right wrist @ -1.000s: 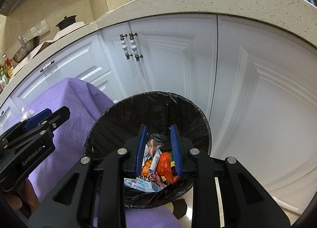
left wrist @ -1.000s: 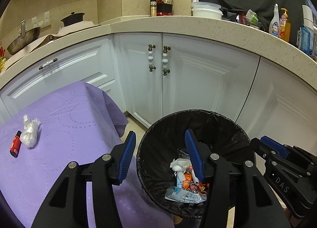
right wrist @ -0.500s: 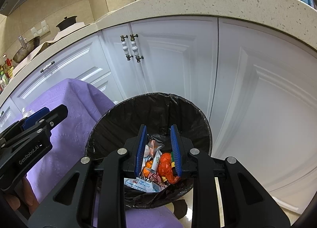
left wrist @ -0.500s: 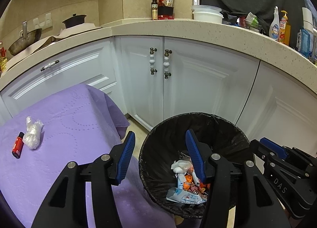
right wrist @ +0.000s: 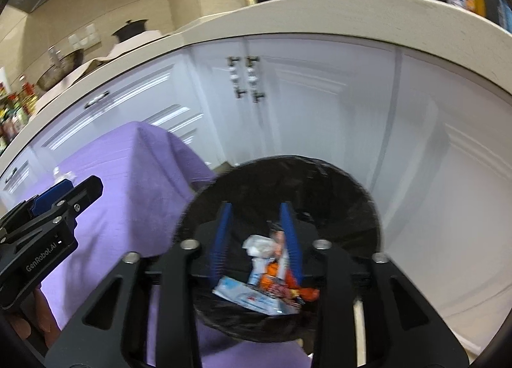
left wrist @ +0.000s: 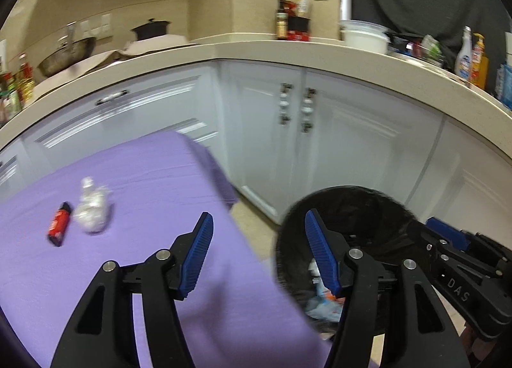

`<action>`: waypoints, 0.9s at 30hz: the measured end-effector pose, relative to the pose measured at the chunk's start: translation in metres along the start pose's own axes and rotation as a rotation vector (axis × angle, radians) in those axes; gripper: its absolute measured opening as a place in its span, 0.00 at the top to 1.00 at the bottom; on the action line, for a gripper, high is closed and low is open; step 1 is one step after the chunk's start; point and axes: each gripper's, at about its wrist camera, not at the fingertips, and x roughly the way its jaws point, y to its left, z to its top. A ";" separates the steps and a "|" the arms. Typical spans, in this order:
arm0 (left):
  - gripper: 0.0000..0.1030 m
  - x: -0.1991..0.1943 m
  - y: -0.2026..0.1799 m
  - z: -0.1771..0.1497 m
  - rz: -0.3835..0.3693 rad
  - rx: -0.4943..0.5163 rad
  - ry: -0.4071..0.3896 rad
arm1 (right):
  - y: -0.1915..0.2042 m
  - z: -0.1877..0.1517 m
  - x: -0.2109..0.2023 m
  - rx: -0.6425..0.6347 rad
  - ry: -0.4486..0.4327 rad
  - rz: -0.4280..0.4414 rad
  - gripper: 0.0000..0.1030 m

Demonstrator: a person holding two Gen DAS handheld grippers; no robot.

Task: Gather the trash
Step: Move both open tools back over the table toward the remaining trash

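Note:
A black-lined trash bin [right wrist: 345, 195] stands on the floor beside the purple-clothed table [left wrist: 153, 176], with wrappers and tissue [right wrist: 265, 275] inside. My right gripper [right wrist: 256, 236] hangs over the bin's mouth, its jaws opening, and nothing is pinched between them; the trash lies below. My left gripper [left wrist: 259, 249] is above the table's right corner, jaws opening and empty. A red lighter-like tube [left wrist: 59, 224] and a crumpled clear plastic wad [left wrist: 92, 211] lie on the cloth, left of and beyond the left gripper. The bin [left wrist: 352, 208] shows at its right.
White cabinet doors [left wrist: 352, 144] and a curved stone counter [left wrist: 320, 57] close off the far side behind the bin. Bottles, bowls and a pot stand on the counter. A strip of tiled floor [left wrist: 252, 224] runs between table and bin.
The left gripper has swung left toward the table, so the lighter and plastic wad sit nearer the middle of its view. Both pairs of jaws have widened. The right gripper has shifted slightly over the bin.

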 end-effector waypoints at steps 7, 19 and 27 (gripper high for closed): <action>0.43 -0.012 0.079 -0.008 0.134 -0.098 0.013 | 0.066 0.005 0.010 -0.087 0.012 0.103 0.65; 0.41 -0.040 0.204 -0.026 0.334 -0.270 0.010 | 0.198 0.013 0.034 -0.226 0.042 0.270 0.55; 0.41 -0.049 0.256 -0.039 0.399 -0.331 0.022 | 0.268 0.011 0.063 -0.287 0.089 0.316 0.50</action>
